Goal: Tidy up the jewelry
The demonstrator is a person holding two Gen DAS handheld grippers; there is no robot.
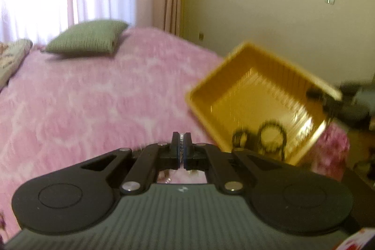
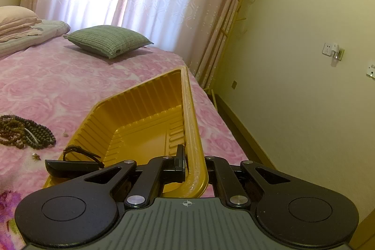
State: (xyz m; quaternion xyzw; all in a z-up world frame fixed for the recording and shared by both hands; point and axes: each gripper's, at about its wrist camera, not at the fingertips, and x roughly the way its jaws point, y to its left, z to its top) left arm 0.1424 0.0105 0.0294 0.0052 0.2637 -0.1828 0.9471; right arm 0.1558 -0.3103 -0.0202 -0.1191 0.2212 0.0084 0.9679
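- Left wrist view was motion-blurred; the yellow ribbed plastic tray (image 1: 257, 95) was smeared, and the dark ring-shaped items (image 1: 271, 135) in it were unidentifiable.
- A small sparkly piece (image 1: 181, 138) was pinched in the left gripper (image 1: 181, 144), mostly hidden by the pads.
- The right gripper's (image 2: 191, 161) right finger was hidden behind the tray rim (image 2: 194, 132).
- The dark beaded strands (image 2: 23, 130) were cut off at the left edge.
- A tiny item (image 2: 35, 156) on the pink floral blanket (image 2: 82, 86) was too small to tell.
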